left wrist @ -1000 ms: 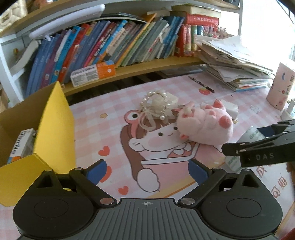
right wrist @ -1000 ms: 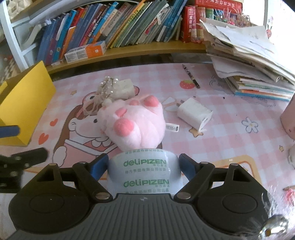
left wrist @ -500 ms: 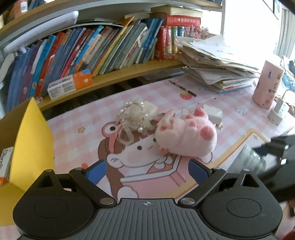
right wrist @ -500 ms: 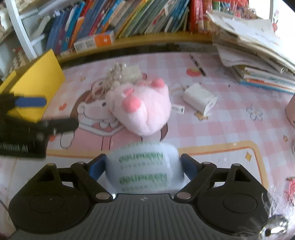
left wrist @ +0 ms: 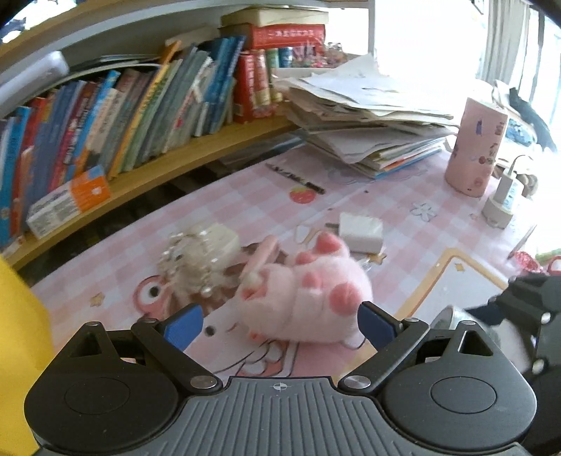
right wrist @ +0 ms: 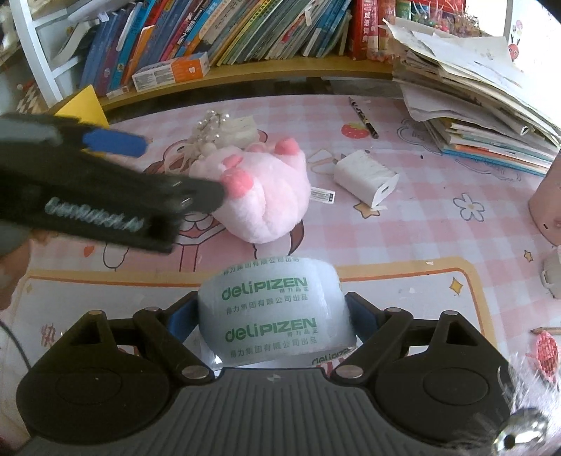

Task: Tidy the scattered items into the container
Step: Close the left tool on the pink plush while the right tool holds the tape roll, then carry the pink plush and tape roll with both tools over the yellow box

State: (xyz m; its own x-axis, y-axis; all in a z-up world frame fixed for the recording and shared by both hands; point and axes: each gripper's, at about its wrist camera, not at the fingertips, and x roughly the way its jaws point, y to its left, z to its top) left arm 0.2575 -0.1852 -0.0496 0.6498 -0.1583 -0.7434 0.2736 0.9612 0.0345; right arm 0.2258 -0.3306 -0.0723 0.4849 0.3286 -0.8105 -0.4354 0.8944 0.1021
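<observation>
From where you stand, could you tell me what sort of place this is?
Probably a child's study desk at home: a shelf of books, a heap of papers, and a pink cartoon mat with a plush toy lying on it.

Bright window glare upper right; fisheye-bent edges, slight motion blur.

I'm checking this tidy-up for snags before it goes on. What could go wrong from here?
1. The open left tongs are closing in on the pink plush toy, whose side touches the white pearl hair tie; it may get dragged along.
2. The right tongs, shut on the clear roll of packing tape, sit close to the left tongs and may collide.
</observation>
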